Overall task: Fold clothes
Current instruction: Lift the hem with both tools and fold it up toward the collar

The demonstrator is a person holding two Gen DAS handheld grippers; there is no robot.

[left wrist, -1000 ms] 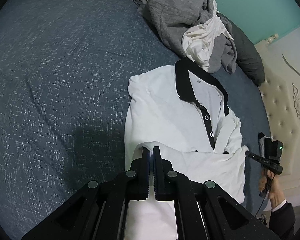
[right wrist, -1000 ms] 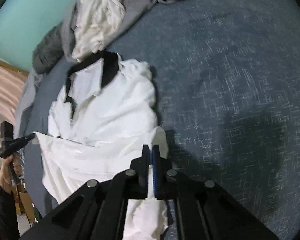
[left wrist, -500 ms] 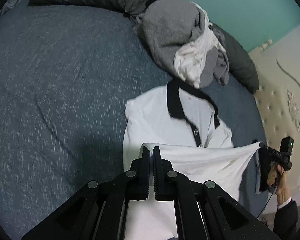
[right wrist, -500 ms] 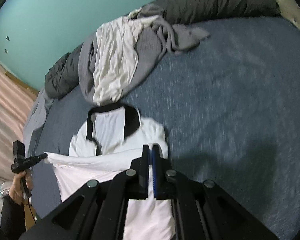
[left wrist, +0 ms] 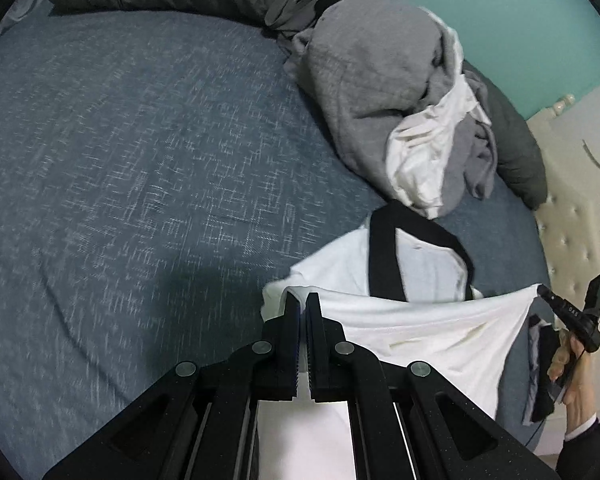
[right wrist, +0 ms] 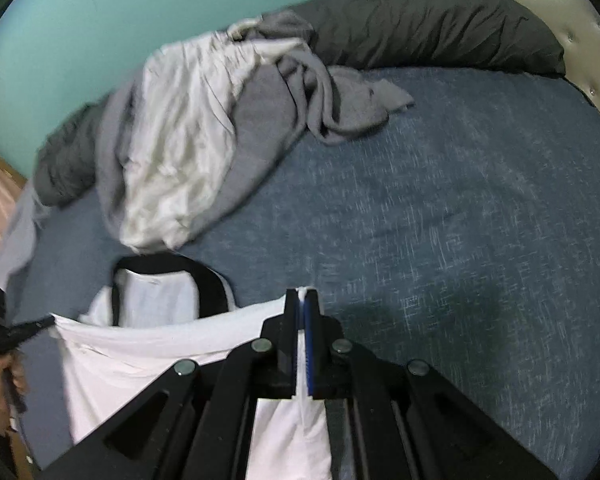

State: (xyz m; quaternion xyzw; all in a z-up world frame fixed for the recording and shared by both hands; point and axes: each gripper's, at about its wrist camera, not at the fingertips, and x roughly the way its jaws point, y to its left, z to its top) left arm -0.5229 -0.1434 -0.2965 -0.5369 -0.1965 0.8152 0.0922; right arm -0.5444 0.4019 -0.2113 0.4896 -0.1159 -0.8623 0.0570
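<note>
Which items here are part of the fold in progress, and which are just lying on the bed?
In use:
- white polo shirt with black collar, hem lifted and stretched taut
- left gripper, shut on one hem corner
- right gripper, shut on the other corner

Lying about:
- heap of grey and white clothes
- dark quilt along the far edge
- blue bedsheet
</note>
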